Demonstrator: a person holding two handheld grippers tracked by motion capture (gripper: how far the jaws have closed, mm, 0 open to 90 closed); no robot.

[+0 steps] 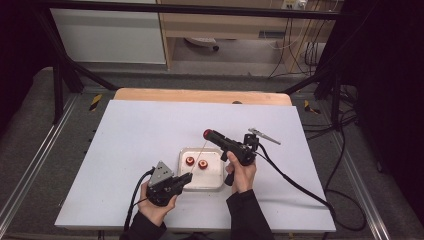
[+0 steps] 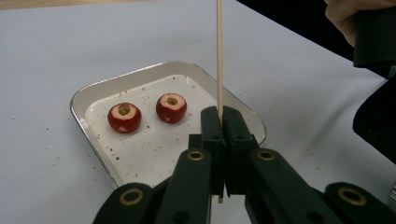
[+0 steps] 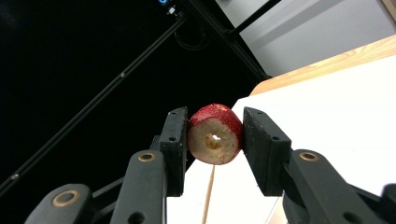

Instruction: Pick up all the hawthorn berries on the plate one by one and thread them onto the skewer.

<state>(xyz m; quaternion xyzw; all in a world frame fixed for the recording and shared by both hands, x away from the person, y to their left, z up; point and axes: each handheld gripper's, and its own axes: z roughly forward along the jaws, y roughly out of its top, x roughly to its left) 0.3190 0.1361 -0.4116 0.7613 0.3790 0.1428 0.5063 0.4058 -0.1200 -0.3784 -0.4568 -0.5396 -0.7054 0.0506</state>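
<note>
My left claw [image 2: 219,128] is clamped tight on a thin stick [image 2: 219,56] that stands upright over the white tray [image 2: 93,93], where two cored red fruits [image 2: 124,117] lie side by side. My right claw [image 3: 215,137] pinches a third cored fruit [image 3: 215,134], raised above the table [image 1: 130,135].

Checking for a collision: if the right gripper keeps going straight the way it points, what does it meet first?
Nothing close, as far as I can tell. The right gripper, shut on a cored red fruit, points up and away over the white table; beyond looks free, though depth is unclear.
</note>
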